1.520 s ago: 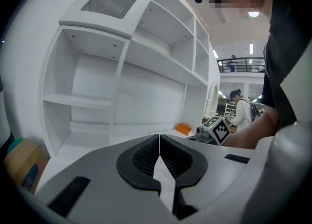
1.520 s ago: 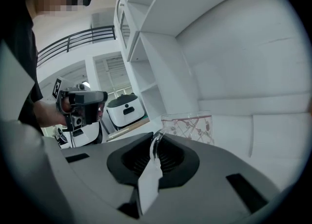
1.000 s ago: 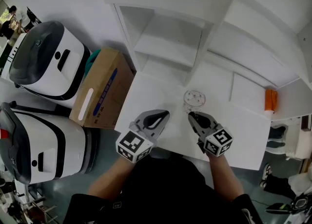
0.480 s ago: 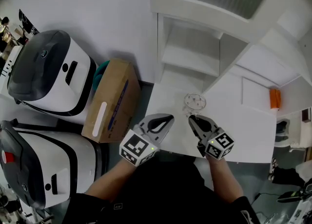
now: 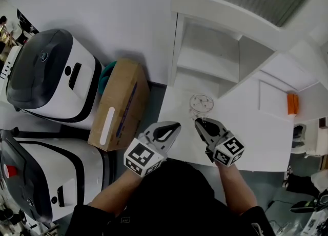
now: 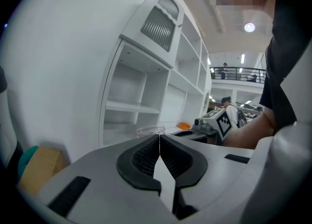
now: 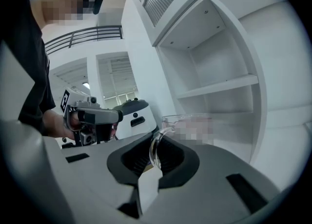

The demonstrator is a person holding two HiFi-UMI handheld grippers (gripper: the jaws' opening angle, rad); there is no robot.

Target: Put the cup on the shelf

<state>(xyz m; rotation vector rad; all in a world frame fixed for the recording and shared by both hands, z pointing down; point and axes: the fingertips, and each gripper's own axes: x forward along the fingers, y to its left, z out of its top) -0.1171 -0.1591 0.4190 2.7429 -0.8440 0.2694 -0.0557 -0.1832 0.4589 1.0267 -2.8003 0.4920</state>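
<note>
A clear glass cup (image 5: 201, 104) with a handle stands over the white table (image 5: 256, 137), just in front of the white shelf unit (image 5: 210, 50). My right gripper (image 5: 201, 122) is shut on the cup's handle (image 7: 154, 151), and the cup's body (image 7: 187, 124) shows just beyond the jaws. My left gripper (image 5: 171, 127) is shut with nothing in it, to the left of the cup; the cup's rim (image 6: 150, 130) shows past its tips. The shelf compartments (image 7: 219, 91) look bare.
A cardboard box (image 5: 119, 104) stands on the floor left of the table, beside two white-and-grey machines (image 5: 48, 76). An orange object (image 5: 292, 103) lies at the table's far right. People stand in the background of the left gripper view.
The head view has shifted: the shelf and table now sit further right and closer. Both grippers and the cup keep the same places relative to each other.
</note>
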